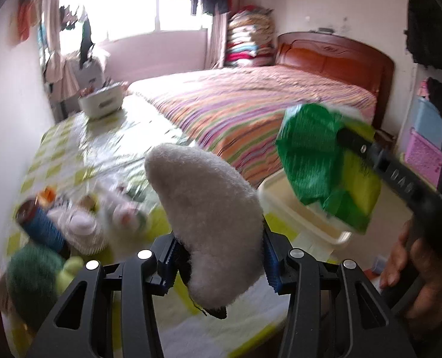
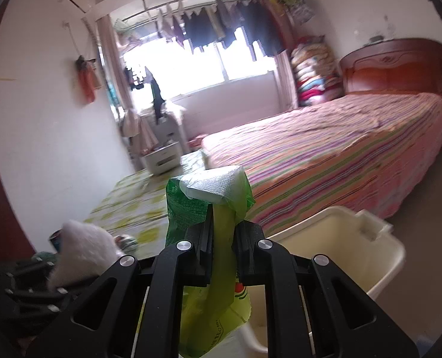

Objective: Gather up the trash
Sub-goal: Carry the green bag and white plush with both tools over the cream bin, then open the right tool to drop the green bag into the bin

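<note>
My left gripper (image 1: 218, 256) is shut on a white fluffy plush piece (image 1: 206, 205) and holds it up above the table. My right gripper (image 2: 222, 238) is shut on a green and yellow tissue packet (image 2: 212, 208) with white tissue at its top; it also shows in the left wrist view (image 1: 325, 164), held above the cream bin (image 1: 307, 217). The bin (image 2: 355, 253) stands open just right of the right gripper. The plush piece shows in the right wrist view (image 2: 83, 247) at lower left.
A table with a yellow-green checked cloth (image 1: 80, 152) holds a blue can (image 1: 42, 223), a green plush (image 1: 33, 274), white items (image 1: 83, 229) and a white box (image 1: 101, 101) at its far end. A striped bed (image 1: 250, 110) lies beyond. Pink and blue baskets (image 1: 423, 149) stand at right.
</note>
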A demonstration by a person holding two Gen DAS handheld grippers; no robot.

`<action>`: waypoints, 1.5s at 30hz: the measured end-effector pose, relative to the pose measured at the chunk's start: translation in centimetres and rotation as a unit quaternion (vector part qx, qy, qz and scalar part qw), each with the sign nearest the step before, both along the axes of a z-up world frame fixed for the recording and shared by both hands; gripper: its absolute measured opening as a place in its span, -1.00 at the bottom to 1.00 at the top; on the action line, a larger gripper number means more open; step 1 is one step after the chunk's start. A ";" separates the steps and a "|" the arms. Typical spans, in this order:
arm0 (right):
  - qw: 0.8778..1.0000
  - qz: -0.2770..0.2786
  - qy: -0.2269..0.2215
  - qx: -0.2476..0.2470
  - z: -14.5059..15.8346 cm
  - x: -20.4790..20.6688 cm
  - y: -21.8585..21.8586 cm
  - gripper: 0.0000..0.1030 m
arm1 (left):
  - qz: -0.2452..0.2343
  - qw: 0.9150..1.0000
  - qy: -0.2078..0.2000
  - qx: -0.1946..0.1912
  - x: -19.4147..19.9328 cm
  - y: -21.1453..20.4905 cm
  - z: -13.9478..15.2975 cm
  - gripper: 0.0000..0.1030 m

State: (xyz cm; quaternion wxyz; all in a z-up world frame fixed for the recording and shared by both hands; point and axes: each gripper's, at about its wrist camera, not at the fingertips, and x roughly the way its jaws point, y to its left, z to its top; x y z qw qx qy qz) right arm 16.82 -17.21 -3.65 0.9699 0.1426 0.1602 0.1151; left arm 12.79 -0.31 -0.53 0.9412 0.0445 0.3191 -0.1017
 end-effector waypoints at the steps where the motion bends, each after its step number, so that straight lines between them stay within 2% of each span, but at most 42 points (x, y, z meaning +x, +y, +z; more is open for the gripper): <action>1: 1.000 -0.011 -0.002 -0.001 0.1 0.1 -0.6 -0.79 | -0.006 1.000 -0.004 -0.002 0.1 -0.3 0.3 -0.13; 6: 0.998 -0.064 -0.010 -0.015 0.5 0.7 -3.0 -0.79 | -0.034 0.999 -0.021 -0.008 1.2 -2.1 0.7 -0.12; 9: 0.996 -0.083 -0.001 -0.022 -0.1 0.8 -4.3 -0.79 | -0.054 0.998 -0.007 -0.023 2.2 -3.7 0.3 -0.13; 15: 0.994 -0.106 0.026 -0.021 -1.3 1.4 -6.1 -0.78 | -0.066 0.997 -0.013 -0.026 3.0 -5.7 0.5 -0.12; 24: 0.991 -0.119 0.055 -0.019 -2.3 3.3 -6.2 -0.72 | -0.066 0.997 -0.003 -0.035 4.4 -7.2 0.2 -0.12; 27: 0.990 -0.126 0.061 -0.018 -2.4 4.0 -6.4 -0.57 | -0.070 0.997 0.001 -0.034 4.6 -7.9 -0.1 -0.12; 29: 0.989 -0.130 0.074 -0.015 -2.7 4.5 -6.7 -0.31 | -0.072 0.997 0.004 -0.032 4.7 -8.3 -0.3 -0.12; 30: 0.988 -0.128 0.082 -0.006 -3.0 4.6 -7.1 -0.04 | -0.073 0.997 0.005 -0.032 4.8 -8.5 -0.4 -0.12; 31: 0.988 -0.126 0.087 0.007 -3.3 4.6 -7.5 0.00 | -0.074 0.997 0.007 -0.032 4.8 -8.6 -0.4 -0.12; 35: 0.984 -0.144 0.094 0.036 -3.7 4.1 -9.1 0.01 | -0.078 0.997 0.011 -0.029 5.1 -9.2 -0.8 -0.12; 41: 0.981 -0.138 0.125 0.062 -4.8 4.5 -10.2 0.10 | -0.080 0.996 0.023 -0.022 5.7 -10.0 -1.6 -0.12; 45: 0.983 -0.132 0.110 0.067 -4.5 3.8 -10.1 0.11 | -0.079 0.996 0.025 -0.021 5.9 -10.0 -1.8 -0.12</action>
